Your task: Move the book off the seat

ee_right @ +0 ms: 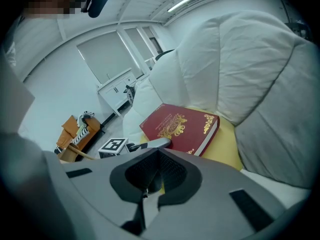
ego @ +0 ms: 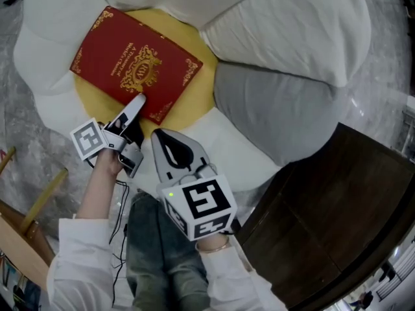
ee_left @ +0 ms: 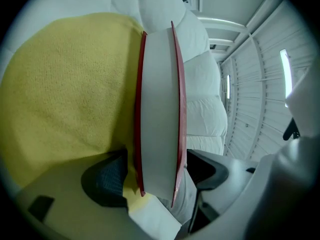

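A red book [ego: 136, 63] with gold ornament lies flat on a yellow cushion [ego: 198, 89] in the seat of a white padded chair [ego: 292, 24]. My left gripper [ego: 137, 105] is at the book's near edge, one finger lying over the cover. In the left gripper view the white page edge of the book [ee_left: 157, 109] stands between the jaws of that gripper [ee_left: 155, 176]; a strip of yellow shows beside the left pad [ee_left: 105, 179], so the jaws are open around it. My right gripper [ego: 167, 144] hovers nearer me, shut and empty [ee_right: 150, 179], the book [ee_right: 180, 126] beyond it.
A grey cushion [ego: 272, 115] lies right of the yellow one. A dark wooden table [ego: 337, 219] stands at the lower right. Wooden furniture [ego: 32, 212] is at the lower left on a marbled floor [ego: 382, 76]. My legs are below the grippers.
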`<action>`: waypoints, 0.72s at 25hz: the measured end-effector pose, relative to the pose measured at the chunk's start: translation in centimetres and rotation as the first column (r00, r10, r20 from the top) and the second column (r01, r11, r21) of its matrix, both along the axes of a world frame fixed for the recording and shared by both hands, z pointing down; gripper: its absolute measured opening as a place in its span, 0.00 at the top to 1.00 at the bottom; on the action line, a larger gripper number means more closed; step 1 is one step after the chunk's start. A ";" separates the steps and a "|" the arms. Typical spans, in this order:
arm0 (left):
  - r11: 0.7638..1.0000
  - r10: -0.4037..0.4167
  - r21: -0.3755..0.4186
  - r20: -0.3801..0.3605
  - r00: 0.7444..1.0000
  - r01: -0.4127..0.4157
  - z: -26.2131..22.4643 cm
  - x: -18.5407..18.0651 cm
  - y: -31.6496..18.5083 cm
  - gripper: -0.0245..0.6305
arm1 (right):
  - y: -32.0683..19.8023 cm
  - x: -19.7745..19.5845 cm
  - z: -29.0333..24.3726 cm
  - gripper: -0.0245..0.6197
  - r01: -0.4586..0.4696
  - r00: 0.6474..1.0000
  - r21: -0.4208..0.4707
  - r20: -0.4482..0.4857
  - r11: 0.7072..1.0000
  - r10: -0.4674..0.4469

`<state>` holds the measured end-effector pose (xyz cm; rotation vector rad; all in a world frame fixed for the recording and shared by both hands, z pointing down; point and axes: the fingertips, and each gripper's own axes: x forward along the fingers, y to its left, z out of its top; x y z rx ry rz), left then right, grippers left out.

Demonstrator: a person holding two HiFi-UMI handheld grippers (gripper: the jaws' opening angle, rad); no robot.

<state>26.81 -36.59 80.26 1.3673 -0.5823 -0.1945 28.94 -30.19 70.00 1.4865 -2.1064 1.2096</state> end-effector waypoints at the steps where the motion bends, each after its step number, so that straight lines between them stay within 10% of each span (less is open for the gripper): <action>1: 1.000 0.000 0.004 -0.002 1.000 0.000 -0.1 0.1 0.0 0.43 | 0.2 0.0 -0.1 0.95 0.000 1.000 0.002 0.001 1.000 0.000; 18: 0.997 -0.042 0.064 -0.041 0.998 0.044 -1.3 0.4 -1.1 0.43 | 1.5 0.1 -0.2 0.94 -0.008 0.999 0.043 0.051 0.999 0.006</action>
